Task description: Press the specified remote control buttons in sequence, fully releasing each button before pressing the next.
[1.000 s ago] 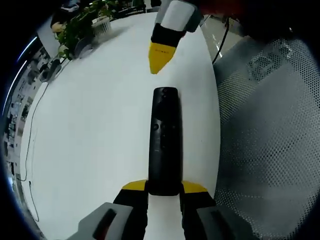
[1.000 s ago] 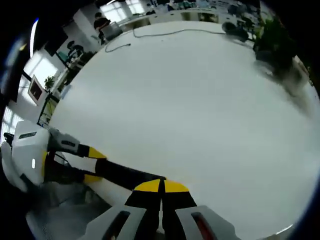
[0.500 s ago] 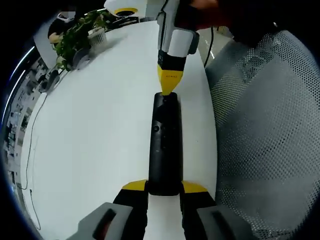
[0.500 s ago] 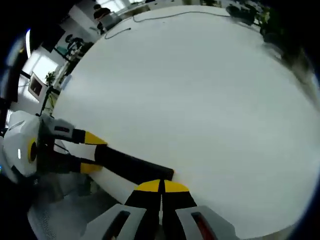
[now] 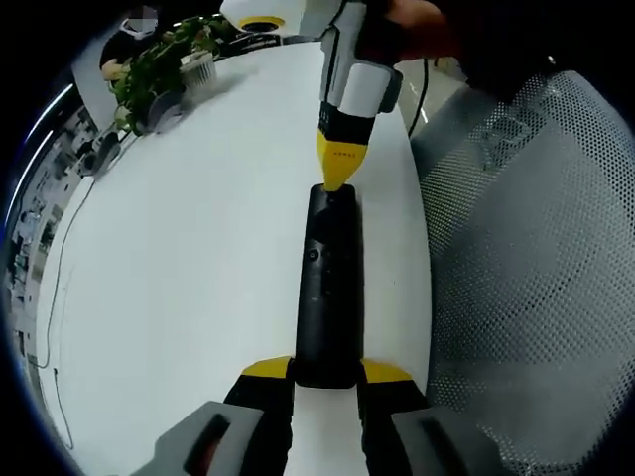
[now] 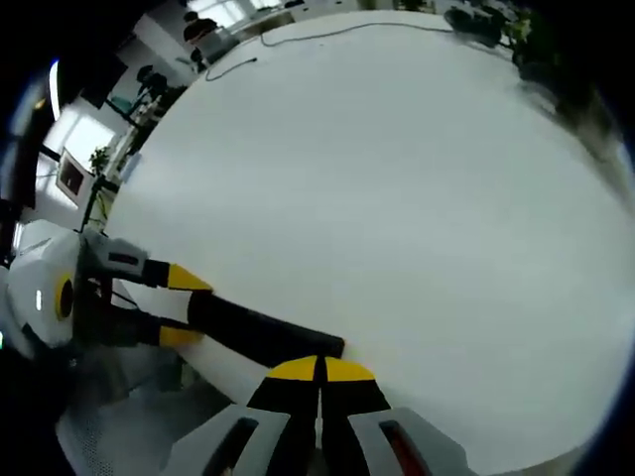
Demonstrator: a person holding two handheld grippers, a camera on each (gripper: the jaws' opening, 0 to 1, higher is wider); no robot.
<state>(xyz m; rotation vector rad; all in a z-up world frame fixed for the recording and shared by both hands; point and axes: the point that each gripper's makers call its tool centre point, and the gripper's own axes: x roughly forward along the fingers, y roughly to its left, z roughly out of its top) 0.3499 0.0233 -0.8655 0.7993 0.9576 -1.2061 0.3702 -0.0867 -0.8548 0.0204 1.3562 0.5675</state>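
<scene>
Left gripper view: left claw (image 5: 325,371) around remote (image 5: 328,288).

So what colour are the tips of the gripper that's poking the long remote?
Yellow, on the right gripper touching the black remote; clearest in the left gripper view.

The left gripper view looks low along the black remote control (image 5: 327,288) from its near end, toward the potted plant (image 5: 159,64) at the far edge of the white counter (image 5: 179,258). The right gripper view sits close above the remote control's (image 6: 253,332) other end, facing out across the counter (image 6: 397,178). The 2 views share the remote control and the counter around it.
</scene>
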